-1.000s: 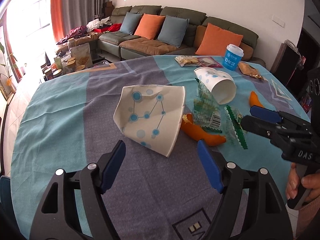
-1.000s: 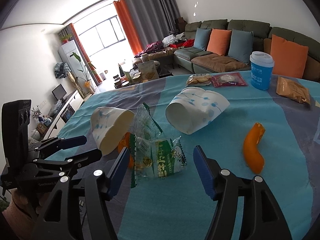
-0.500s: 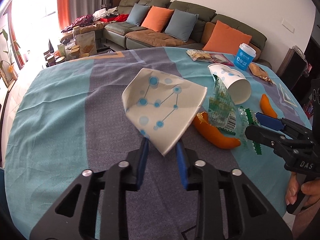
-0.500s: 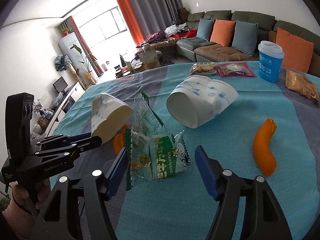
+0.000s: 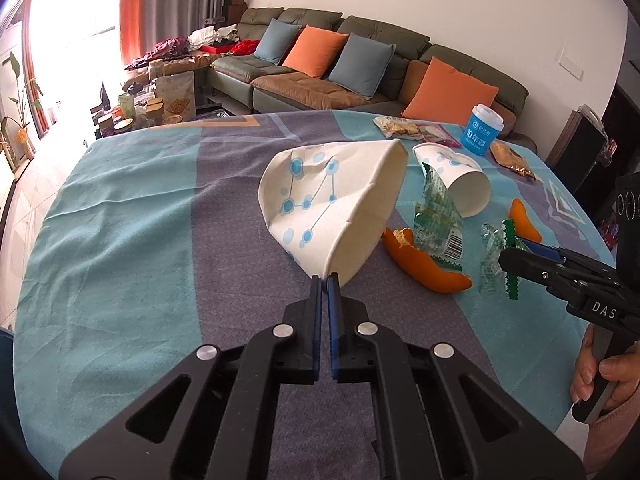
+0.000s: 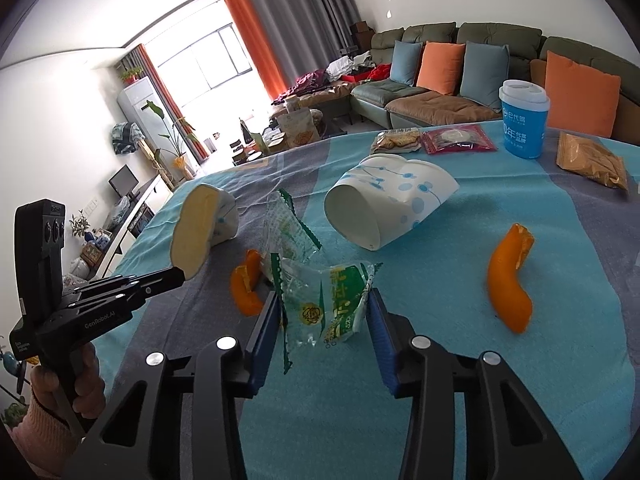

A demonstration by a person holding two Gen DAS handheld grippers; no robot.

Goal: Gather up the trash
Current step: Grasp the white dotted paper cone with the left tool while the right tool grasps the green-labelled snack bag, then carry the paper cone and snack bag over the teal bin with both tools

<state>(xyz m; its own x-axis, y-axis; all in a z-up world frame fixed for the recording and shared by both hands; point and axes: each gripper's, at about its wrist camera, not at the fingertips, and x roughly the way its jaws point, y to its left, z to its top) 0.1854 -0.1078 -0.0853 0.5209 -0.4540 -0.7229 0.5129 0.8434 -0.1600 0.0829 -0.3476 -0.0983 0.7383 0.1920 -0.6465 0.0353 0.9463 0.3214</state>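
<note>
The left gripper [image 5: 324,280] had its blue fingers [image 5: 316,308] pressed together on the rim of a crushed paper cup [image 5: 332,204], white with a blue dot-and-line pattern; the cup stood tipped up above the table [image 5: 120,240], its flattened mouth facing right. From the right wrist view the same cup [image 6: 204,228] hung at the tip of the left gripper [image 6: 176,276], which a hand [image 6: 64,396] in a pink sleeve held by its grip.

The right gripper [image 6: 326,316] had just been closing, its fingers [image 6: 264,332] partly open on either side of a crumpled clear wrapper [image 6: 328,304] with green print. Both pads were touching the wrapper's edges (how firmly they pressed was hard to tell), and the wrapper bulged upward between them.

Just behind it lay a second clear wrapper [image 6: 288,232] with a green zigzag edge, and beside that a piece of orange peel [image 6: 246,288]. A second paper cup [image 6: 388,208] lay on its side further back, mouth toward the camera, and another curved orange peel [image 6: 510,284] lay well to the right. At the far edge of the table stood a blue lidded cup [image 6: 524,120], with two snack packets [image 6: 432,140] to its left and a brown packet [image 6: 592,160] to its right. A green sofa [image 6: 480,64] with orange and blue cushions stood beyond the table.
</note>
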